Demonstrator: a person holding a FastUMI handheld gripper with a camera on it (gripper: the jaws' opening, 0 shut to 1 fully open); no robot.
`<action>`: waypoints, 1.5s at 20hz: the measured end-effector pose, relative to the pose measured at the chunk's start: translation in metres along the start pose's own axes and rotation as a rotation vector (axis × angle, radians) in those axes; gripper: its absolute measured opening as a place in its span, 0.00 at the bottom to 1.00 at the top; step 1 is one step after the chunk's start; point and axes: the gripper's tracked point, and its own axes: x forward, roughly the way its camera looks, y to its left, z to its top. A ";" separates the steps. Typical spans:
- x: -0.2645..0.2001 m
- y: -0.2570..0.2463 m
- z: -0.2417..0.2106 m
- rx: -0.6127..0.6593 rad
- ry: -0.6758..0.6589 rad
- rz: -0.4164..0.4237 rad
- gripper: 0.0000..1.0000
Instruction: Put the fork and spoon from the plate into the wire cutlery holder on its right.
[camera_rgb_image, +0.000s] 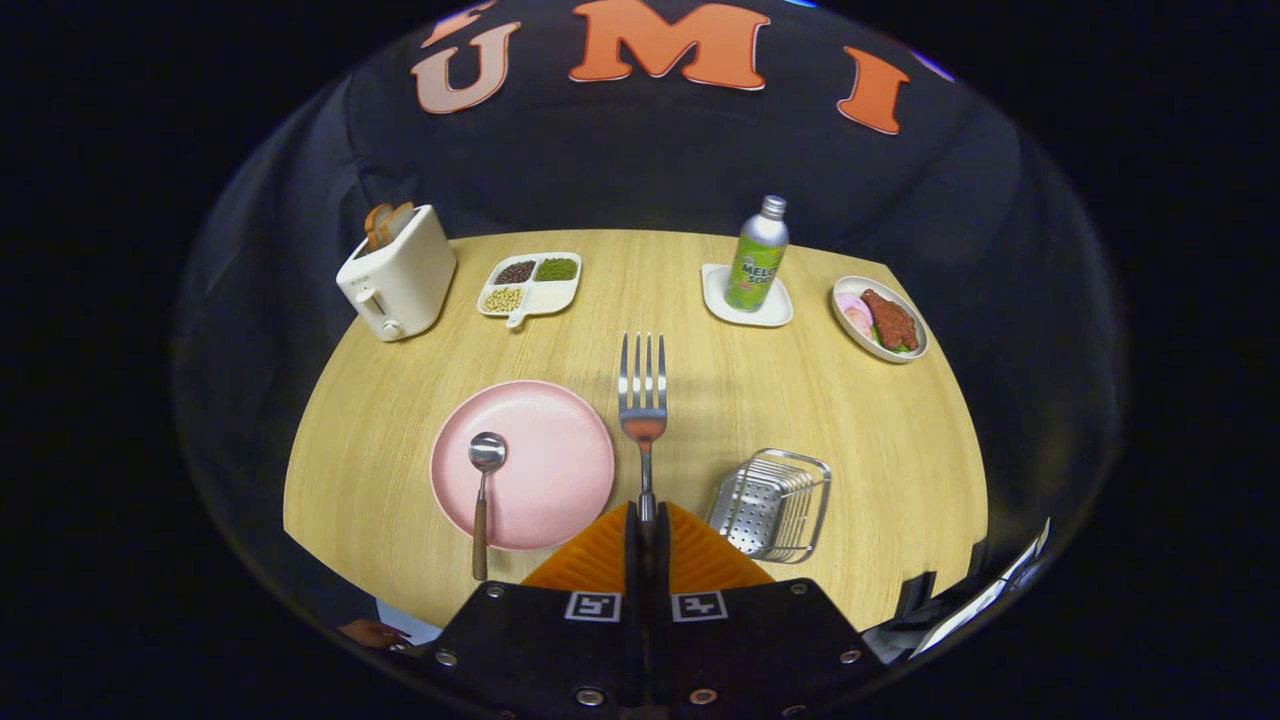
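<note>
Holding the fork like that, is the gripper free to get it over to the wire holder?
Probably yes. The gripper is shut on the fork, lifted off the pink plate; the wire cutlery holder sits just right of the fingers, with bare table between.

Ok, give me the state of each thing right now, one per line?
Gripper: shut on the fork handle.
Fork: held up, tines pointing away, off the plate.
Spoon: lying on the plate, handle over its near rim.
Plate: holds just the spoon.
Wire holder: nothing in it.
Toaster: bread sticking up.
Bottle: upright, capped.
</note>
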 end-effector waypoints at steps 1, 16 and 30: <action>-0.001 -0.012 0.000 0.012 0.003 -0.015 0.04; 0.001 -0.084 -0.054 -0.074 0.331 -0.050 0.04; 0.034 -0.106 -0.076 -0.190 0.640 0.019 0.05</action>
